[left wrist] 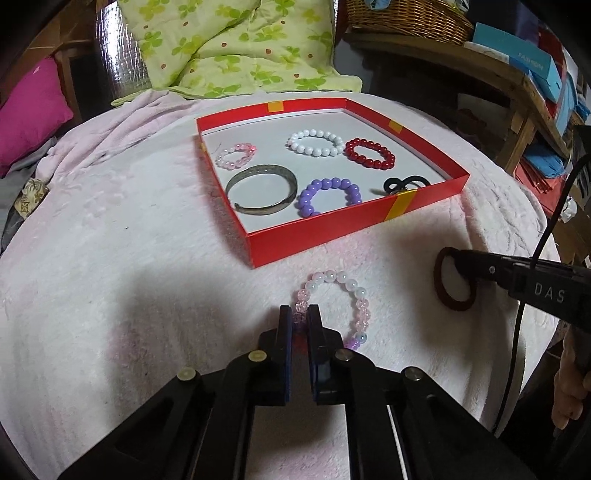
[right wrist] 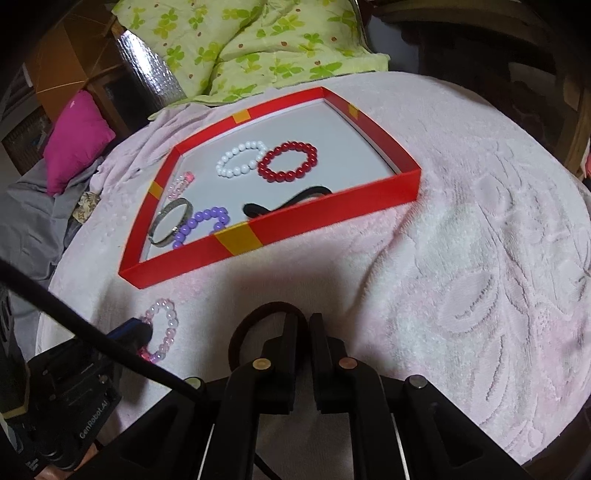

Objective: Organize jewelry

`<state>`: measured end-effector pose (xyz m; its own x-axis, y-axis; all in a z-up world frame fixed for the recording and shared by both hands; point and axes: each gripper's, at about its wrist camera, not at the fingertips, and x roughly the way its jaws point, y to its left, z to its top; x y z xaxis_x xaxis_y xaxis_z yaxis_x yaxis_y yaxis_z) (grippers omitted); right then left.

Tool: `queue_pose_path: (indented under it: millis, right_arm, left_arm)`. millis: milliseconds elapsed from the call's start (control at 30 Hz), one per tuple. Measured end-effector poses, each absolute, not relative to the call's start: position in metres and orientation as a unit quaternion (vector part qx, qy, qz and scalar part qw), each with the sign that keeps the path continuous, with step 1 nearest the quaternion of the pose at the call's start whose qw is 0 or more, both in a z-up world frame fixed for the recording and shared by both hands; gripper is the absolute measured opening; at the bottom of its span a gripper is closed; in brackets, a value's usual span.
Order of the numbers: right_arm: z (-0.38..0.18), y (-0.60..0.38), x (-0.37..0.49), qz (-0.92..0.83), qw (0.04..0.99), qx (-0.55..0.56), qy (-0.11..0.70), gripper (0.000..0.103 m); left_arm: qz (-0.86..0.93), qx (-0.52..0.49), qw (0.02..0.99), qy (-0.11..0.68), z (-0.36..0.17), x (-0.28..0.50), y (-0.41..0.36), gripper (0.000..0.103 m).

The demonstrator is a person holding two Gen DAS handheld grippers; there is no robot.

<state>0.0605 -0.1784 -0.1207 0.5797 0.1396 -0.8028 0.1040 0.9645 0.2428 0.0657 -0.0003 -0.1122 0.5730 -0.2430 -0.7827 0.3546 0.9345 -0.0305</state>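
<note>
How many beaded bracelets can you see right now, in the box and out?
5. In the red box: pale pink bracelet, white bracelet, red bracelet, purple bracelet. Outside on the blanket: pink-and-white bracelet, held by the left gripper. None appear hidden.

I work over a bed spread with a pale pink blanket [left wrist: 147, 258], its pile embossed with leaf shapes. Beyond it lies a rumpled green quilt [left wrist: 229, 48] printed with clover leaves, against a strip of silver foil sheeting [left wrist: 118, 55]. To my left sits a magenta cushion [left wrist: 29, 110] beside grey fabric [right wrist: 29, 218]. To my right stands a wooden shelf [left wrist: 517, 88] carrying a wicker basket [left wrist: 406, 14] and blue boxes [left wrist: 517, 55]. The light is dim and indoor, casting soft shadows on the blanket.
</note>
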Motion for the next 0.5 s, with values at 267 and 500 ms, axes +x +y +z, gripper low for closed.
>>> queue_pose_path:
  millis: [267, 500]
  right_arm:
    - [-0.123, -0.166, 0.066, 0.014, 0.878, 0.128, 0.460, 0.008]
    - [-0.126, -0.166, 0.067, 0.009, 0.877, 0.128, 0.463, 0.009]
  left_arm:
    - [-0.155, 0.064, 0.886, 0.433, -0.113, 0.066, 0.007, 0.008]
    - [-0.152, 0.068, 0.885, 0.435, -0.115, 0.067, 0.007, 0.008]
